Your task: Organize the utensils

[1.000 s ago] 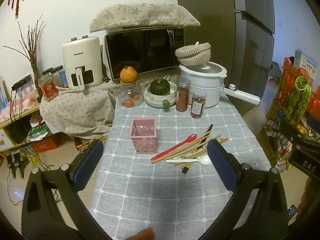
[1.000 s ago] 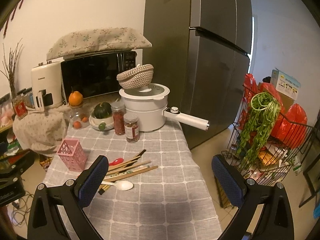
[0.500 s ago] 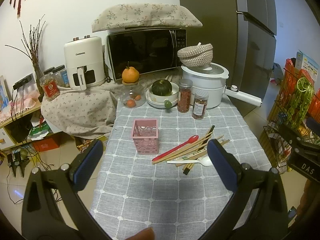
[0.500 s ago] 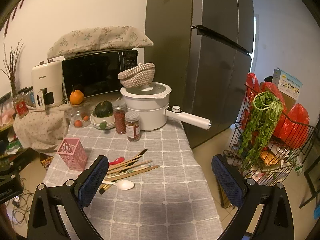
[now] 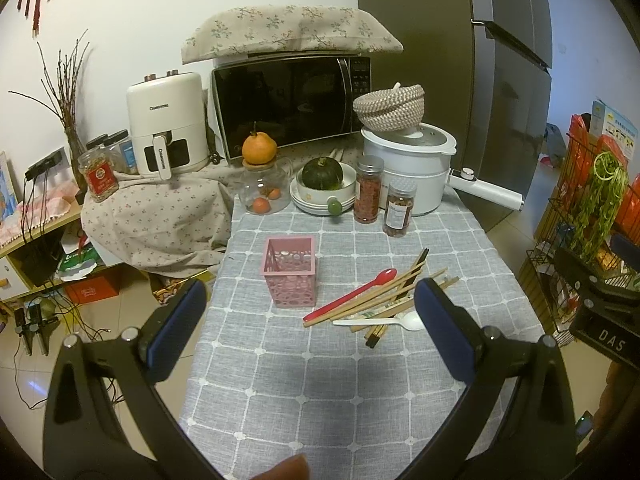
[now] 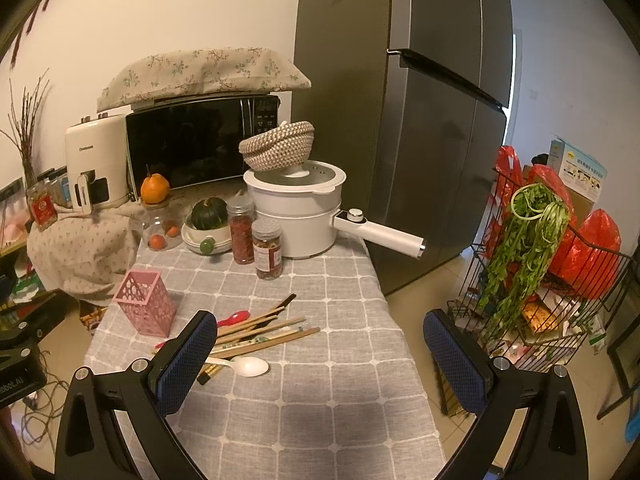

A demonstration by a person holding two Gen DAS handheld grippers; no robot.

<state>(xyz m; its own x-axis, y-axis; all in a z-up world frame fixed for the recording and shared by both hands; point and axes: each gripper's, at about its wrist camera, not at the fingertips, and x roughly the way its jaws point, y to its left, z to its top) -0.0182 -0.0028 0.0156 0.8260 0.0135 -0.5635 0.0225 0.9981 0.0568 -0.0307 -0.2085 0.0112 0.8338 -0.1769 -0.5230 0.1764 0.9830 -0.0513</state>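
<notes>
Both claws gape above bare tablecloth [image 5: 320, 392].

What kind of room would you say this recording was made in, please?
Most likely a home kitchen or dining corner: a microwave and air fryer stand behind a clothed table, a tall fridge beside it, and an electric pot and spice jars on it.
</notes>
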